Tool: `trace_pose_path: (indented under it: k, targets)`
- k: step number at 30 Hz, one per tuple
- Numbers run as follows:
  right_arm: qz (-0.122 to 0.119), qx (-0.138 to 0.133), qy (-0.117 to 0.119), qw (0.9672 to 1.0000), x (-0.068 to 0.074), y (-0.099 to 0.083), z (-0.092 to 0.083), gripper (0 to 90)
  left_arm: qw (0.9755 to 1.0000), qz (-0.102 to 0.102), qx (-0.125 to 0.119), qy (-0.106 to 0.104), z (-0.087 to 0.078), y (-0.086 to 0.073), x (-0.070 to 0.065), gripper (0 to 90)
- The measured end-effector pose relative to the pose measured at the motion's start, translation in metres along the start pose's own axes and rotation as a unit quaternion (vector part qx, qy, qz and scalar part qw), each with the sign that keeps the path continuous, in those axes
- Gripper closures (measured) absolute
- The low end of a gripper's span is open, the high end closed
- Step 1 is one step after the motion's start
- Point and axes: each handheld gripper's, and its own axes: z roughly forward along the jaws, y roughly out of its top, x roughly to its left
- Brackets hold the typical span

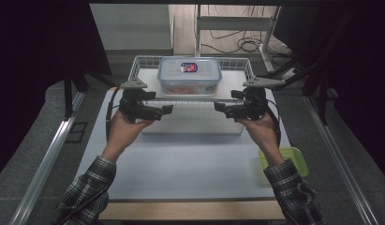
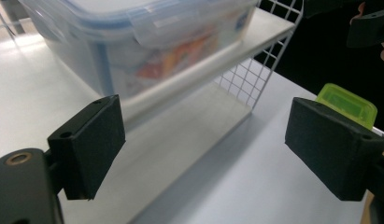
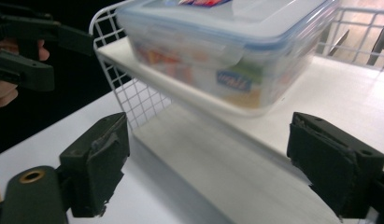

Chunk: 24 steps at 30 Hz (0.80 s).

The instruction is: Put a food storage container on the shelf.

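Holding one gripper in each hand, the person keeps both at the front of a white wire rack [image 1: 142, 63], which stands on the table [image 1: 190, 164]. The left gripper [image 1: 166, 109] and the right gripper [image 1: 219, 107] point toward each other, with a gap between their tips, just in front of the rack's upper shelf [image 2: 255, 39].

A clear box [image 1: 189, 75] with a blue-edged lid stands on this shelf, just beyond the two grippers and between them. It has a red and blue label on top, and some colourful content shows through its wall.

In the left gripper view, the jaws stand wide apart with nothing between them; the box [image 2: 133, 42] is close ahead, toward the left jaw. In the right gripper view, the jaws are also wide apart and empty, and the box [image 3: 227, 46] is ahead, above the gap.

A green lid [image 1: 286, 157] lies on the table near the right forearm, behind the right gripper. In the left gripper view it [image 2: 351, 102] shows just over the right jaw.
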Motion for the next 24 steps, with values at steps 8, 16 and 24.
trace_pose_path:
  k: [8,16,24]
  targets:
    - [-0.019,0.008,0.006,0.9998,0.012,-0.024,-0.004,7.8,0.9999,0.011,0.0,-0.008,-0.003,-0.022,-0.015,9.2]
    - [-0.028,0.014,0.007,0.9995,0.017,-0.047,-0.008,4.8,0.9998,0.016,0.004,-0.009,-0.01,-0.047,-0.03,7.1]
    - [-0.04,0.019,0.006,0.999,0.025,-0.07,-0.012,3.6,0.9998,0.014,0.006,-0.013,-0.014,-0.071,-0.038,6.3]
